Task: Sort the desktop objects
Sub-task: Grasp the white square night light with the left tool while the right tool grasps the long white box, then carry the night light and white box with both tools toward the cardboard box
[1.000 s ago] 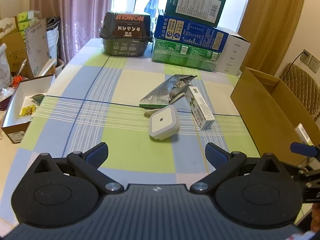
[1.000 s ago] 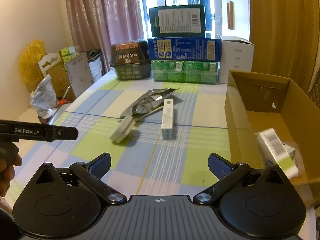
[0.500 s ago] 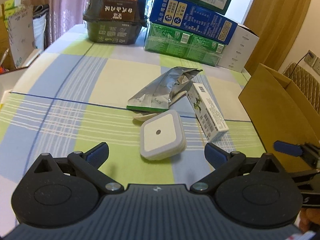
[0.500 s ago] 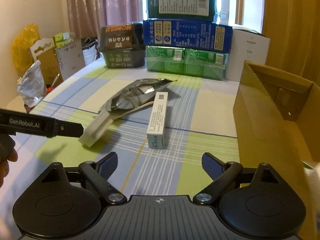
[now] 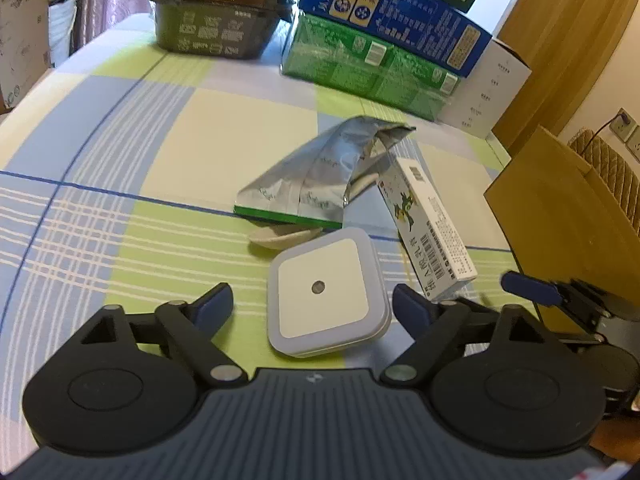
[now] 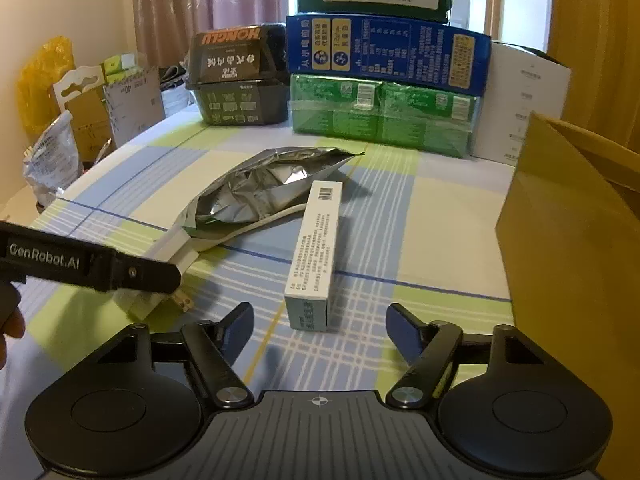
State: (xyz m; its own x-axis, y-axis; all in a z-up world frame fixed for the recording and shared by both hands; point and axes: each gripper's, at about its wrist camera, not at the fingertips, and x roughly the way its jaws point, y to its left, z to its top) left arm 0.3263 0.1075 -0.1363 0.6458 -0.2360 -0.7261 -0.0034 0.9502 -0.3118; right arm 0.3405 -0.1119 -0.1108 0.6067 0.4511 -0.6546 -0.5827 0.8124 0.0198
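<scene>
A white square plug-in night light (image 5: 328, 298) lies on the checked tablecloth, right between the spread fingers of my open left gripper (image 5: 312, 306). Behind it lie a silver foil bag (image 5: 320, 178), a pale spoon (image 5: 280, 238) and a long white carton (image 5: 428, 232). In the right wrist view the same carton (image 6: 316, 252) lies just ahead of my open right gripper (image 6: 320, 326), with nothing between its fingers. The foil bag (image 6: 260, 188) is behind it, and the night light (image 6: 156, 280) sits to the left, partly hidden by the left gripper's black body (image 6: 80, 260).
A brown cardboard box (image 6: 576, 240) stands open at the table's right edge. Stacked green, blue and white cartons (image 6: 384, 92) and a black noodle pack (image 6: 236, 80) line the back. Bags and boxes (image 6: 52, 128) crowd the floor to the left. A hand (image 6: 8, 320) shows at left.
Both grippers have moved forward and down toward the table. The night light now sits between the left fingers, and the white carton is close in front of the right gripper. Both stayed open.
</scene>
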